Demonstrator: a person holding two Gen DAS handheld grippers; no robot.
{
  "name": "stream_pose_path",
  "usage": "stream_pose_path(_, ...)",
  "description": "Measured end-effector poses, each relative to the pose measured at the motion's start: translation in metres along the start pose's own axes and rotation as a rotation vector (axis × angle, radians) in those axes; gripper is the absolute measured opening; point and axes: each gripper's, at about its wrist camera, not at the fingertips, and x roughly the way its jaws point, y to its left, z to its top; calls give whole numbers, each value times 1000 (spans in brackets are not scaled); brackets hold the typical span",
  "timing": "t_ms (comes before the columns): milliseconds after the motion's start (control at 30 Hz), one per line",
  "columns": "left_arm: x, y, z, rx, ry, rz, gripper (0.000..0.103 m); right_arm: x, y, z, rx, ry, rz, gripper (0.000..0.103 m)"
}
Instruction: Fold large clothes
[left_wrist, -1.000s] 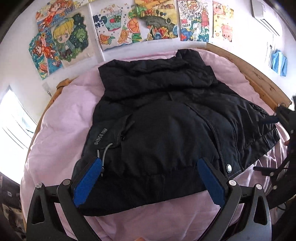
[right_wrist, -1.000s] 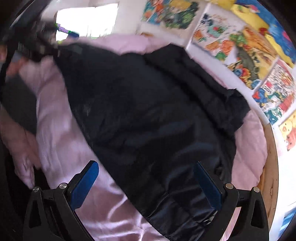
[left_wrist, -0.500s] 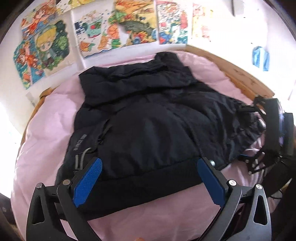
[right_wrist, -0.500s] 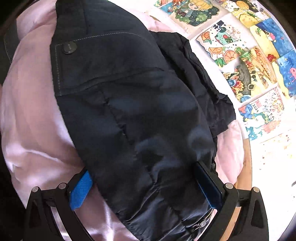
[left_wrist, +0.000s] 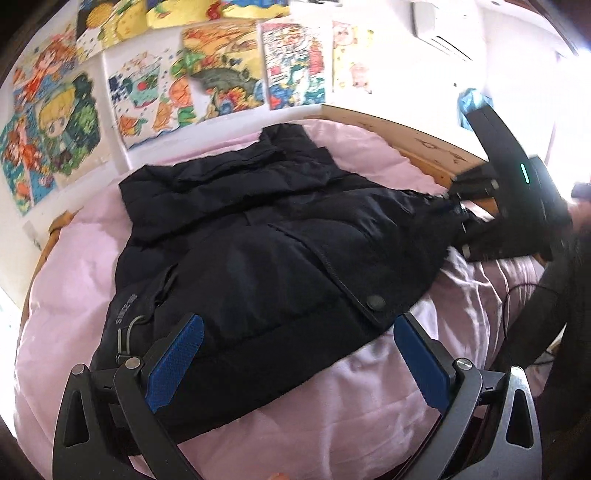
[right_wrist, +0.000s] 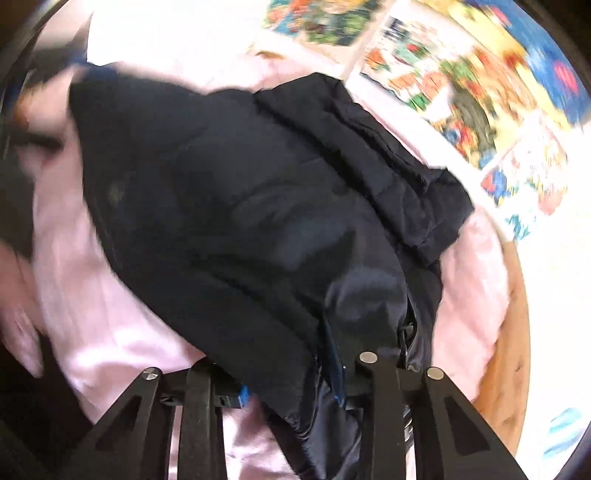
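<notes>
Grip forming on black padded jacket (left_wrist: 258, 251), spread on pink bedsheet (left_wrist: 74, 266).
Right gripper (right_wrist: 332, 365) closing on side edge, apparently to fold; left gripper (left_wrist: 295, 354) spread wide, empty.

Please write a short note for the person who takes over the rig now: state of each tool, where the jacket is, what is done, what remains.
Left tool: open, holds nothing, over the near hem of the black jacket.
Right tool: jaws closing, a bunch of the jacket's side edge between them.
Jacket: lies on the pink bedcover, its collar toward the wall with drawings.
Done: right side is gripped.
Left: the folds themselves; none is visible yet.
</notes>
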Motion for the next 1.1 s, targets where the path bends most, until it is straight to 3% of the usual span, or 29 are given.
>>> stream_pose_path(167, 7, -12, -6, 76, 16, 24, 101, -16, -34, 14, 227, -32, 121, 28)
stream_pose_path(367, 41, -14, -21, 177, 113, 245, 101, -32, -59, 25, 413, -80, 208, 28)
stream_pose_path(567, 51, 17, -25, 88, 140, 355, 101, -43, -75, 31, 502, -130, 241, 27)
stream_pose_path(700, 41, 31, -20, 37, 104, 396, 99, -45, -82, 30, 537, -146, 255, 27)
stream_pose_path(767, 33, 32, -15, 27, 82, 423, 89, -45, -85, 29, 554, -152, 264, 27)
stream_pose_path(967, 14, 49, -6, -62, 20, 507, 89, -48, -92, 27, 584, -178, 262, 27)
stream_pose_path(1100, 5, 47, -5, -51, -4, 576, 89, -51, -91, 27, 571, -194, 247, 27)
